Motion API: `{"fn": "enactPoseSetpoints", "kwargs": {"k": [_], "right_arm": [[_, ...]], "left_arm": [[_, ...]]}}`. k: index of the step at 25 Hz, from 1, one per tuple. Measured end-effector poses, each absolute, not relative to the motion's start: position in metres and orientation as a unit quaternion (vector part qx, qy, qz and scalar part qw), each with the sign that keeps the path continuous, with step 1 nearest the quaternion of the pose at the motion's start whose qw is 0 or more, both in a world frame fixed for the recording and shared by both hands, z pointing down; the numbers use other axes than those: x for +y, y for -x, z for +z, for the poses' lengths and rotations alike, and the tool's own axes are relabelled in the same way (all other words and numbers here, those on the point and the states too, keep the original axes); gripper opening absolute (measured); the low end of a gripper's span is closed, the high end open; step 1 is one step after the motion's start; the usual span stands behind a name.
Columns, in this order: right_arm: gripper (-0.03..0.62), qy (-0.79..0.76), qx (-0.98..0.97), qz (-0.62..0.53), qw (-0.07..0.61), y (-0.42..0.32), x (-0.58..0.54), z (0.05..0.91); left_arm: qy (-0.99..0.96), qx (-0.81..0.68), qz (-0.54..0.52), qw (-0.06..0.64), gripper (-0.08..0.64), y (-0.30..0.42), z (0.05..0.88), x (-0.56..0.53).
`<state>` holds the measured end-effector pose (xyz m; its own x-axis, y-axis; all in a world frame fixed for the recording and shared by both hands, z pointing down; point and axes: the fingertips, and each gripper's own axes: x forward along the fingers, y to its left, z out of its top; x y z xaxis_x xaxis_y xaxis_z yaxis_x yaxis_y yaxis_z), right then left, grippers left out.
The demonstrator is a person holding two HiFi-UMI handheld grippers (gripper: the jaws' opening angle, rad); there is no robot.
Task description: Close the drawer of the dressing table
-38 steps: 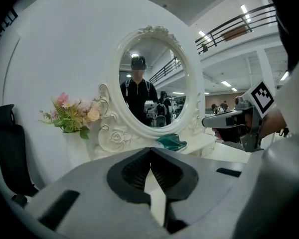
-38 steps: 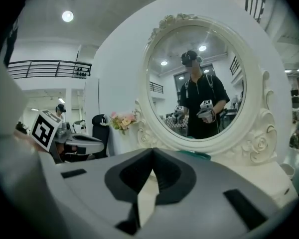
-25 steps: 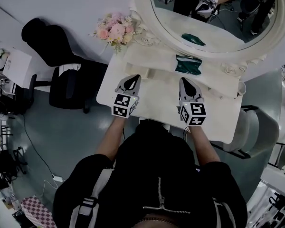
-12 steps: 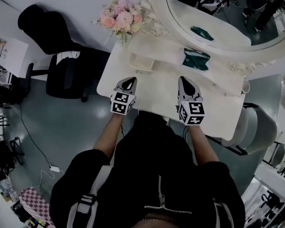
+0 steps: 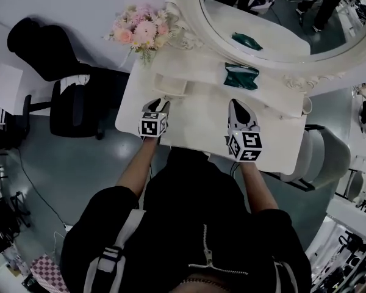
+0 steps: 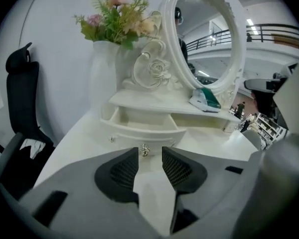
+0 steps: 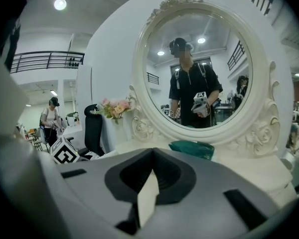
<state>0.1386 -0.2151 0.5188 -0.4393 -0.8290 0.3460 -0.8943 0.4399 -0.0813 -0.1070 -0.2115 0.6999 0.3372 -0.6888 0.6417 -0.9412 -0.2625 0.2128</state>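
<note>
The white dressing table [image 5: 189, 118] has a small drawer [image 5: 169, 85] pulled out at its back left. In the left gripper view the drawer [image 6: 142, 126] stands open and empty, and its metal knob [image 6: 145, 151] shows just beyond the fingertips. My left gripper [image 6: 150, 156] points down at the drawer front; its jaws are opening with nothing between them. In the head view the left gripper [image 5: 157, 105] sits just in front of the drawer. My right gripper [image 5: 238, 105] hovers over the table's middle, shut and empty [image 7: 152, 169].
A green pouch [image 5: 241, 77] lies on the raised shelf under the oval mirror [image 5: 262, 17]. A vase of flowers [image 5: 140, 32] stands at the back left corner. A black office chair [image 5: 55, 72] is left of the table and a grey stool [image 5: 320, 157] is right of it.
My left gripper has dropped lower and come in close to the front of the open drawer. The right gripper has stayed where it was.
</note>
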Motion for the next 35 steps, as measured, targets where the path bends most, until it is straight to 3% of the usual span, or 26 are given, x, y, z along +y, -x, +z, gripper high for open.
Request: {"fn": "enactPoseSetpoints", "kwargs": {"k": [4, 10, 15, 26, 31, 35], "right_arm": [[0.002, -0.533, -0.826, 0.130, 0.129, -0.153, -0.217, 0.518], [0.002, -0.553, -0.813, 0.134, 0.127, -0.169, -0.218, 0.519], [0.002, -0.565, -0.805, 0.133, 0.124, -0.180, -0.222, 0.518], [0.002, -0.569, -0.803, 0.132, 0.121, -0.187, -0.227, 0.516], [0.002, -0.567, -0.805, 0.131, 0.121, -0.184, -0.229, 0.516], [0.002, -0.568, -0.803, 0.131, 0.121, -0.185, -0.230, 0.517]], "left_arm": [[-0.739, -0.538, 0.195, 0.354, 0.181, 0.113, 0.722, -0.220], [-0.727, -0.537, 0.188, 0.385, 0.186, 0.109, 0.731, -0.228], [-0.726, -0.538, 0.206, 0.375, 0.115, 0.106, 0.736, -0.232], [-0.728, -0.558, 0.191, 0.348, 0.112, 0.104, 0.724, -0.232], [-0.723, -0.561, 0.180, 0.360, 0.110, 0.104, 0.727, -0.231], [-0.717, -0.566, 0.114, 0.390, 0.107, 0.105, 0.728, -0.230]]}}
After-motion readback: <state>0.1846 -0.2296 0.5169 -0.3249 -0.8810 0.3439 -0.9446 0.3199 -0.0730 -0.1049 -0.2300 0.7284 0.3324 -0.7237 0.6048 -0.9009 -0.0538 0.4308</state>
